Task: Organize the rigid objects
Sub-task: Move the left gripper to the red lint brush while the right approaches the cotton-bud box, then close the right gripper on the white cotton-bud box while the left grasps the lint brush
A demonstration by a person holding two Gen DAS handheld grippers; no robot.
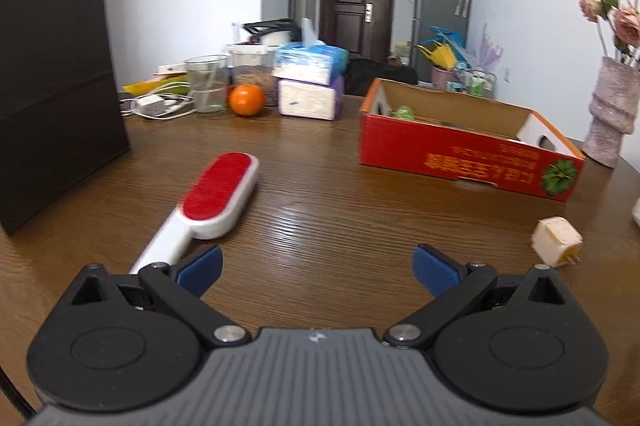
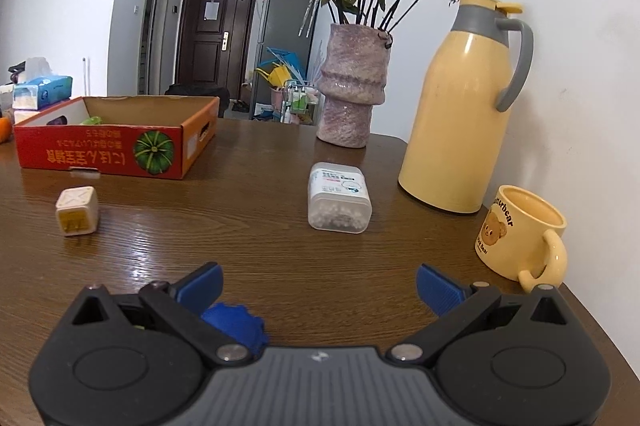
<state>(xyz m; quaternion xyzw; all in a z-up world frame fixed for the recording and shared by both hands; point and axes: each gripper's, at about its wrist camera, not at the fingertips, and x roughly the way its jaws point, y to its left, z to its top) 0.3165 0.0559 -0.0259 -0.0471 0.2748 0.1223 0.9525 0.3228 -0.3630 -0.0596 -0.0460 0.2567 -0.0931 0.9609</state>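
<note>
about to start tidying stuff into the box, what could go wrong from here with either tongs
1. The white lint brush with the red pad lies partly under the open left tongs; its handle is narrow, so a grip there may let it pivot.
2. The clear plastic cotton swab box stands upright between the yellow thermos jug and open right tongs; a push could topple it.
3. The yellow bear mug sits near the table edge; a swing might knock it off.

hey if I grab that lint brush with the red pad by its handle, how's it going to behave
The lint brush looks like rigid plastic, so it probably won't flex. Its padded head is much wider than the thin white handle, so it may droop head-first if gripped at the handle end. Lying flat on the table, it seems unlikely to roll.
</note>
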